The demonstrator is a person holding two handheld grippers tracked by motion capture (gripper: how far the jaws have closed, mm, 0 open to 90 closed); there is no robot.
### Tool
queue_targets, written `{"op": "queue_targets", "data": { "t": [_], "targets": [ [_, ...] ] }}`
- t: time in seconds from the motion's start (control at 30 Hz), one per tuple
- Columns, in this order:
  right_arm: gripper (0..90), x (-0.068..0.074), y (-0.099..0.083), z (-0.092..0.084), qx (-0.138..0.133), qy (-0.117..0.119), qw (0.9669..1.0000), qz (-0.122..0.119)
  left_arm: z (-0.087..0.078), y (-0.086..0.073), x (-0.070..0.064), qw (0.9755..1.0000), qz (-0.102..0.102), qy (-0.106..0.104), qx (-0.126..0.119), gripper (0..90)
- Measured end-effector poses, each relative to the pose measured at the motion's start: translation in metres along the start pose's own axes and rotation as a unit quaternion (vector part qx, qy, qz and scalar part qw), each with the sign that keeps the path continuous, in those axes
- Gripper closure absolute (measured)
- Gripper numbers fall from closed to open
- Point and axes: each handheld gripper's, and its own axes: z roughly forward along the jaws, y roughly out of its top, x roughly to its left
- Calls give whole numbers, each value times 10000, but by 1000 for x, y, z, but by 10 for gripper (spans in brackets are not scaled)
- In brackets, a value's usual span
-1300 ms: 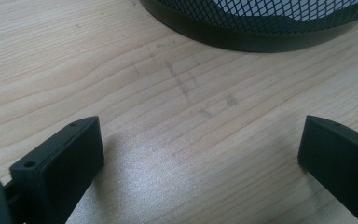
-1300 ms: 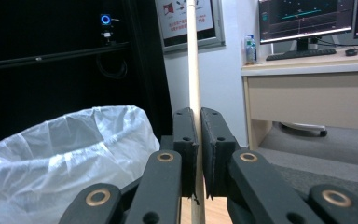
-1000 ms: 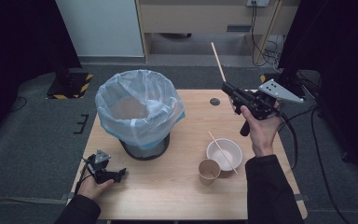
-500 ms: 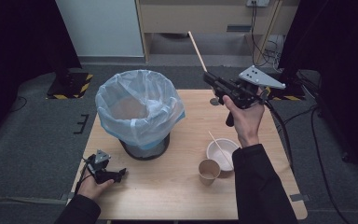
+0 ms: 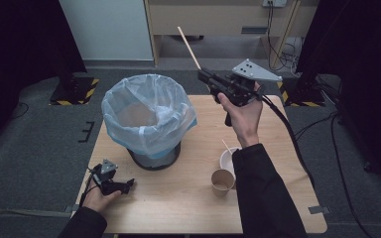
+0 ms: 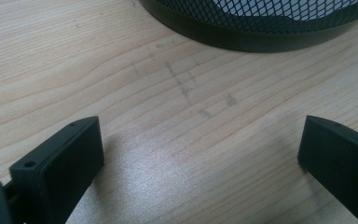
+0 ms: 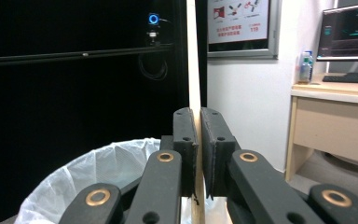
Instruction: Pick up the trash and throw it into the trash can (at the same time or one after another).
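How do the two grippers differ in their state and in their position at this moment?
The right gripper is shut on a wooden stick; the left gripper stands open with nothing between its jaws. The right gripper is raised in the air near the lined bin; the left gripper rests low on the table. Both are black and hand-held.

Wooden table point(image 5: 188, 213), light grain, faint scuff marks on its surface in the left gripper view. White bowl point(image 5: 226, 159) near the right front, a thin stick resting in it. Brown paper cup point(image 5: 222, 180) just in front of the bowl, upright, apart from it. Grey carpet floor point(image 5: 34, 139) all round. Yellow-black hazard tape point(image 5: 74, 94) at a stand's base, far left. Beyond the table: pale cabinet point(image 5: 218, 15), cables point(image 5: 278, 29) hanging. Right gripper view: monitor point(image 7: 349, 30) on a desk, bottle point(image 7: 306, 67) beside it, wall poster point(image 7: 238, 16).
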Motion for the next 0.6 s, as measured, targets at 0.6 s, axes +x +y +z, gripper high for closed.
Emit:
{"op": "queue_targets", "data": {
  "t": [0.6],
  "targets": [
    [858, 9, -11, 49, 8, 416, 9986, 316, 1, 1, 0, 10000, 18, -23, -2, 0]
  ]
}}
